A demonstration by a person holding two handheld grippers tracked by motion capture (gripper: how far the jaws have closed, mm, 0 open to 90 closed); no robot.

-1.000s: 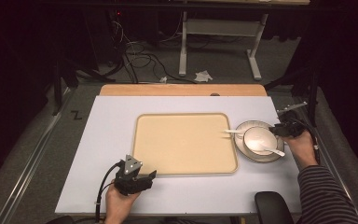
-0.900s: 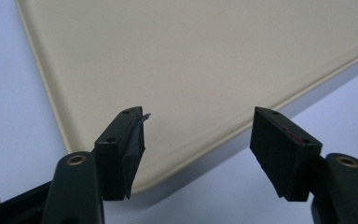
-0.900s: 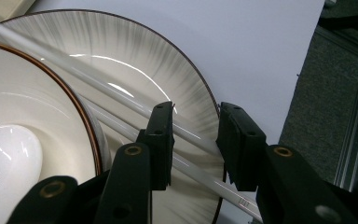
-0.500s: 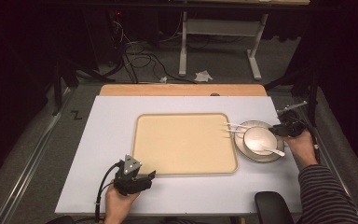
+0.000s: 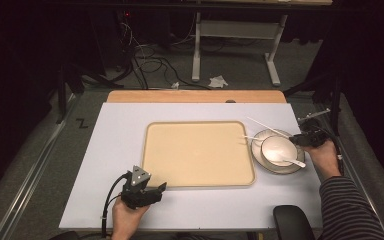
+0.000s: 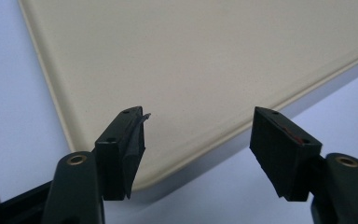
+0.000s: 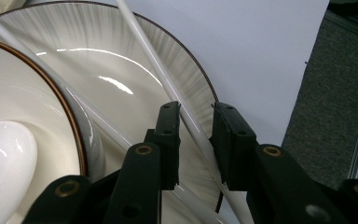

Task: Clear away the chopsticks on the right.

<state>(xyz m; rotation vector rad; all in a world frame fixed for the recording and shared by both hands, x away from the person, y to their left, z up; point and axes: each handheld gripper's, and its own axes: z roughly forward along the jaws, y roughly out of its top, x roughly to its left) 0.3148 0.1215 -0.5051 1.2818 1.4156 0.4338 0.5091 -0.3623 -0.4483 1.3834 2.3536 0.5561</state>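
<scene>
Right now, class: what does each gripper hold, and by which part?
Left gripper: nothing. Right gripper: jaws have been closing around one white chopstick near its end, by the plate rim; contact unclear.

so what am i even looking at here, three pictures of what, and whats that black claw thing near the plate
A person sits at a table holding a hand-held two-jaw gripper in each hand. One picture is taken from above, looking down on the white table. The other two come from small cameras riding on the grippers, looking along their black jaws.

On the table lie a beige tray and, beside it, a plate carrying a white bowl with a white spoon in it and two white chopsticks.

The left gripper rests open at the tray's near corner, holding nothing. The right gripper is the claw you mean: its jaws have just been closing around one chopstick over the plate's rim, with a little gap showing, so not quite gripped yet.
</scene>
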